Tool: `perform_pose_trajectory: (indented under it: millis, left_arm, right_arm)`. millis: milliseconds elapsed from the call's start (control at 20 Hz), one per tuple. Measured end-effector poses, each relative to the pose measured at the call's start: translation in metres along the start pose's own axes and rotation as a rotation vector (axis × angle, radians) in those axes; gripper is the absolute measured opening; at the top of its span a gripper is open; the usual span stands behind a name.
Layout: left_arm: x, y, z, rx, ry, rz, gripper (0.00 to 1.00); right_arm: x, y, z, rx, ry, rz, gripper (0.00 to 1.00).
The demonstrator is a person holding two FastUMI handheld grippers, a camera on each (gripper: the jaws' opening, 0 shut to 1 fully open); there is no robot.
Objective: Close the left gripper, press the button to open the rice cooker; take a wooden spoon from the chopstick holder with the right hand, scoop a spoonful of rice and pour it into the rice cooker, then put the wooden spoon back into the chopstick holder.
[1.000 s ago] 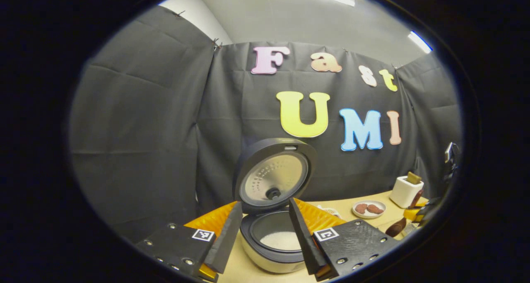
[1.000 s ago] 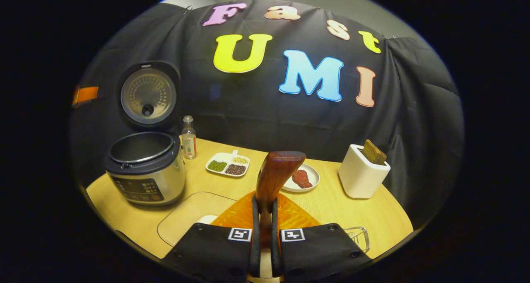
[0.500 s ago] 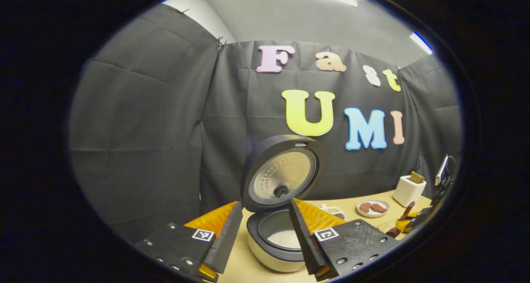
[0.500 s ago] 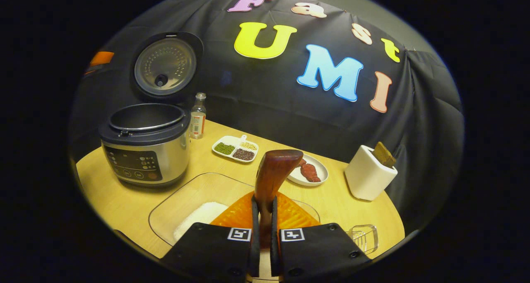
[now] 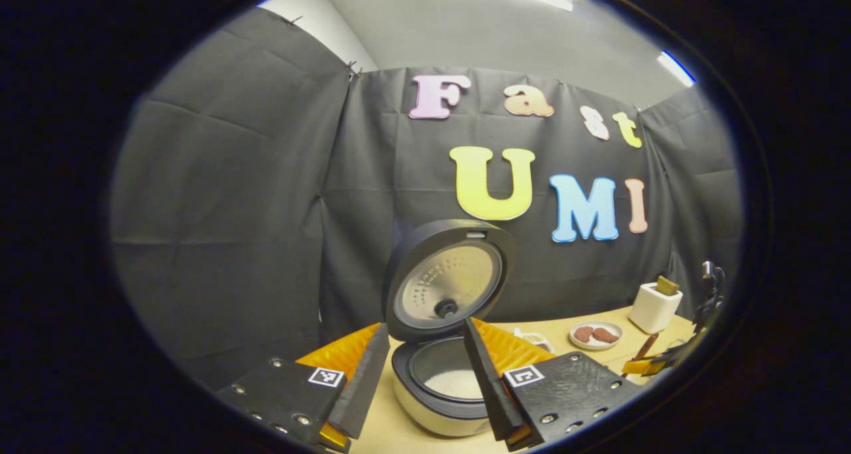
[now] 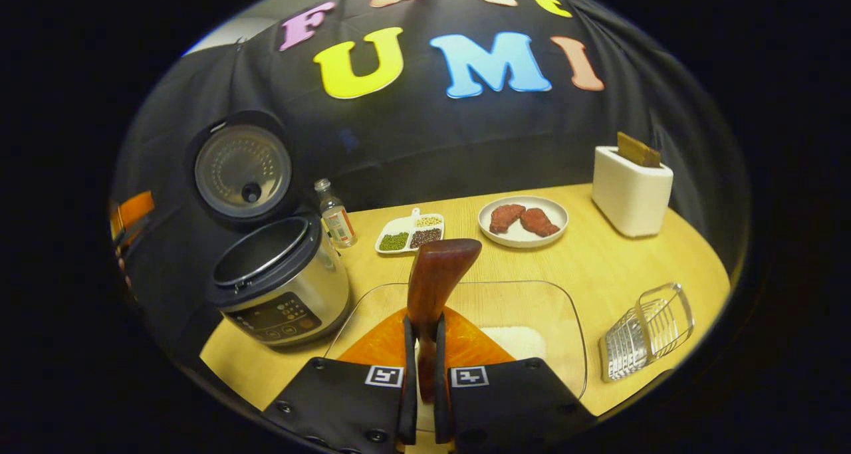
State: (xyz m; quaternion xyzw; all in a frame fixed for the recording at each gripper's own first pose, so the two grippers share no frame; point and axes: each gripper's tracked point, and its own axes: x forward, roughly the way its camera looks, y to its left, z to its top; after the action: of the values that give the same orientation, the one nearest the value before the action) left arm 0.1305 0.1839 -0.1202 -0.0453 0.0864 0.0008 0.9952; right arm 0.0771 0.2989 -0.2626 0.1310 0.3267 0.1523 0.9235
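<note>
Two claws: right claw [image 6: 425,347] still pinching wooden spoon [image 6: 435,278], now over rice dish [image 6: 525,308]; left claw [image 5: 420,367] spread.

left gripper view low, close, right gripper view high, both facing rice cooker [image 5: 442,391]

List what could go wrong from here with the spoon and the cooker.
1. The right gripper pinches the wooden spoon by its narrow handle, so the spoon might twist or slip while scooping from the glass tray.
2. The tray is clear and hard to see; the spoon could knock its rim.
3. The rice cooker stands close beside the tray with its lid raised; rice could spill on the table on the way across.
</note>
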Motion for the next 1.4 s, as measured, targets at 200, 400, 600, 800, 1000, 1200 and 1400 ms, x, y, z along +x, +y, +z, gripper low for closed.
perform_pose_trajectory:
  millis: [200, 400, 600, 800, 1000, 1200, 1400]
  left_arm:
    - [-0.004, -0.004, 0.004, 0.008, -0.006, 0.001, 0.71]
    - [-0.006, -0.01, 0.009, 0.012, -0.01, -0.004, 0.71]
    - [-0.008, -0.012, 0.021, 0.022, -0.027, -0.004, 0.7]
    - [-0.009, -0.014, 0.022, 0.028, -0.035, -0.003, 0.71]
    - [-0.009, -0.013, 0.021, 0.018, -0.037, -0.002, 0.71]
    - [-0.007, -0.006, 0.017, 0.01, -0.033, 0.003, 0.71]
    - [-0.007, 0.003, 0.017, 0.003, -0.031, 0.01, 0.7]
  right_arm:
    - [-0.001, -0.011, -0.003, 0.212, 0.037, 0.031, 0.12]
    - [-0.004, -0.024, -0.002, 0.387, 0.048, 0.054, 0.1]
    - [-0.009, -0.042, 0.015, 0.518, 0.015, 0.065, 0.1]
    - [-0.019, -0.052, 0.039, 0.642, -0.021, 0.097, 0.12]
    - [-0.027, -0.047, 0.064, 0.734, -0.05, 0.143, 0.12]
    - [-0.031, -0.029, 0.091, 0.781, -0.076, 0.203, 0.12]
    - [-0.028, 0.0, 0.114, 0.762, -0.089, 0.251, 0.12]
